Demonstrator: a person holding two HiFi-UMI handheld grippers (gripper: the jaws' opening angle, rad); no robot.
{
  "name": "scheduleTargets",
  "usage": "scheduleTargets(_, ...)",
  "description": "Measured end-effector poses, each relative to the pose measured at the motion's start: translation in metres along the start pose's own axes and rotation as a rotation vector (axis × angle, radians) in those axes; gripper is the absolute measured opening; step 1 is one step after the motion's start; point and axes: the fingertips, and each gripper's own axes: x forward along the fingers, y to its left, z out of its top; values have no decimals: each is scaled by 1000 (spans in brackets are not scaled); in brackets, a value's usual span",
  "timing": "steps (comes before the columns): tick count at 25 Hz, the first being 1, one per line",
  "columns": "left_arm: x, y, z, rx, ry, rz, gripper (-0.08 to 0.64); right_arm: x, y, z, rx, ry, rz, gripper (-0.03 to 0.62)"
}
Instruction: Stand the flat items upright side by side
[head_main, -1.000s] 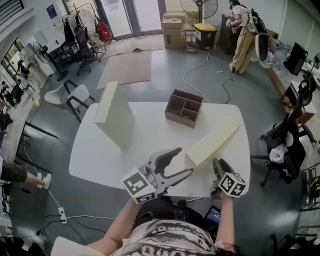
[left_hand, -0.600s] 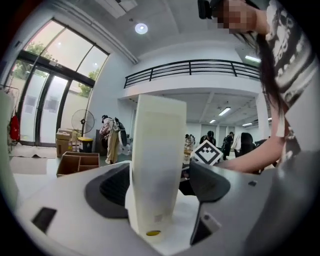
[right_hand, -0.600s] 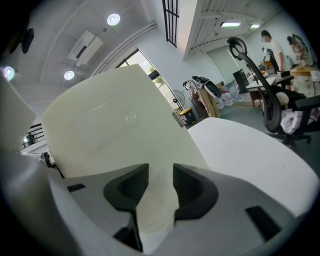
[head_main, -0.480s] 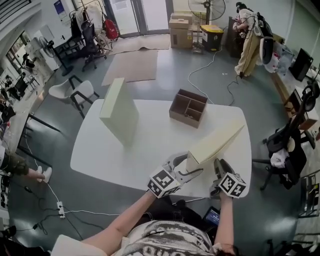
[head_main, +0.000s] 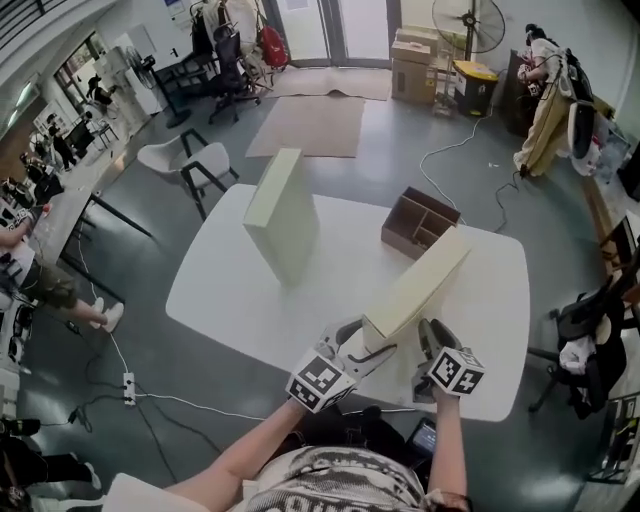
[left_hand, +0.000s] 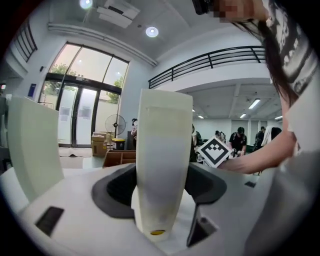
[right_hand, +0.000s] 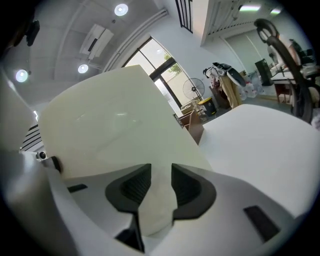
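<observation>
One cream flat box (head_main: 283, 215) stands upright on the white table (head_main: 225, 290), left of centre. A second cream box (head_main: 415, 288) is tilted up off the table at its near end, between both grippers. My left gripper (head_main: 352, 347) has that box's near end (left_hand: 165, 150) between its pads, and the jaws are closing on it. My right gripper (head_main: 428, 345) pinches the box's lower edge (right_hand: 115, 125), its jaws also closing. In the left gripper view the upright box (left_hand: 32, 145) shows at the left.
A brown divided cardboard box (head_main: 420, 222) sits at the table's far side, just behind the tilted box. Chairs (head_main: 190, 165) stand off the far left corner, and an office chair (head_main: 590, 340) is at the right. A cable (head_main: 450, 160) runs over the floor.
My left gripper has swung right from empty air to the tilted box's near end and closed around it. The box's near end has risen. The right gripper has stayed on the box.
</observation>
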Motion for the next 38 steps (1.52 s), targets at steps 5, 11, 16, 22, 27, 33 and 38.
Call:
scheduleTargets(5, -35, 43, 6, -35, -50, 164, 305, 45, 49, -5, -53, 69, 97, 121)
scheduleTargets(11, -66, 89, -1, -56, -54, 297, 304, 79, 103, -20, -175, 148, 150, 155)
scheduleTargets(16, -73, 120, -2, -57, -59, 397, 304, 82, 126, -55, -369, 258, 157, 162)
scheduleTargets(22, -69, 156, 0, -41, -65, 476, 304, 93, 145, -105, -644, 406, 228, 266)
scheduleTargets(27, -63, 172, 2, -38, -70, 491, 304, 124, 164, -119, -747, 388, 244, 294)
scheduleTargets(33, -60, 175, 1, -32, -65, 475, 304, 159, 176, -110, -760, 338, 190, 289)
scheduleTargets(38, -63, 185, -1, -10, -41, 457, 304, 170, 181, -107, -775, 347, 233, 275)
